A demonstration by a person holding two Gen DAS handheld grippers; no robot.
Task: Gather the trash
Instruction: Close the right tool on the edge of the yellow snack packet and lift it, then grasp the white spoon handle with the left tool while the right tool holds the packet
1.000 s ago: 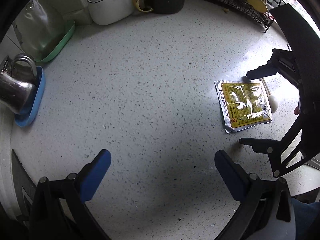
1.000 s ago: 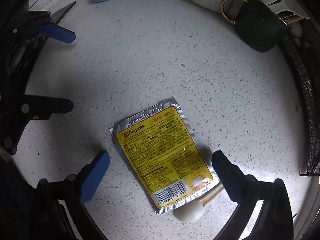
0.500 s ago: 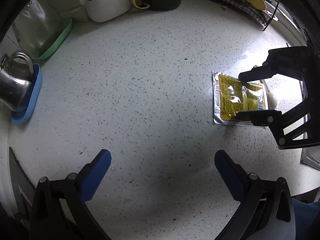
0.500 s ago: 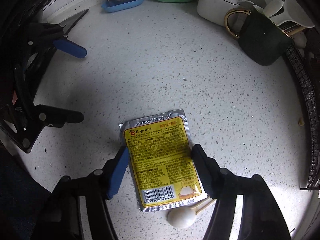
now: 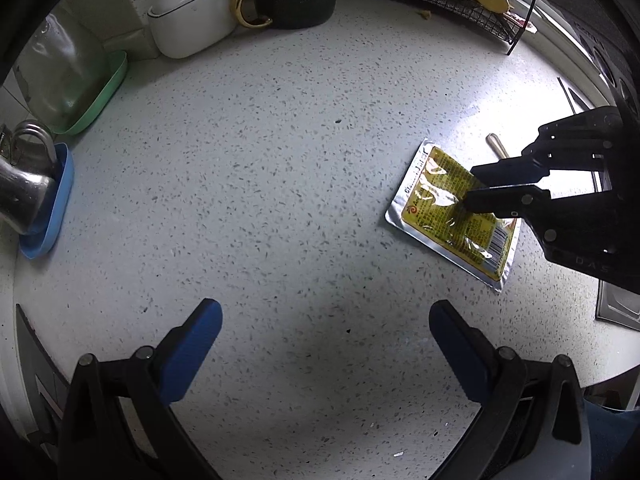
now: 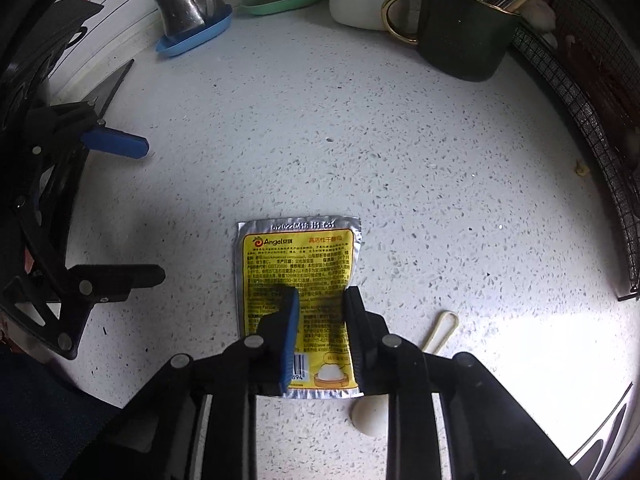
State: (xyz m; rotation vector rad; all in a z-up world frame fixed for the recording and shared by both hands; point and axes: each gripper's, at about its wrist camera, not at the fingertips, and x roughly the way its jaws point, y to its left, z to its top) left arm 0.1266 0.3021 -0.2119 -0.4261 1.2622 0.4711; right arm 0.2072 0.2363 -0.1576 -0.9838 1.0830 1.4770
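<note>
A flat yellow and silver foil packet [image 6: 296,256] lies on the speckled white counter. My right gripper [image 6: 320,300] is down over its near half, jaws closed in on the packet with a narrow gap between them. In the left wrist view the packet [image 5: 436,204] is at the right, with the right gripper [image 5: 470,190] pinching it from the right. My left gripper [image 5: 326,328] is open and empty, held above bare counter; it shows at the left of the right wrist view [image 6: 148,208].
A small white spoon [image 6: 370,416] lies just behind the packet. At the back stand a dark mug with gold handle [image 6: 460,24], a white lidded pot [image 5: 188,20], a glass jar on a green tray [image 5: 64,76] and a steel pot on a blue tray [image 6: 188,8]. A black wire rack [image 6: 588,92] lines the right.
My right gripper has come down over the packet and its jaws have closed from wide open to pinching it. The left gripper has stayed open and shifted only a little.
</note>
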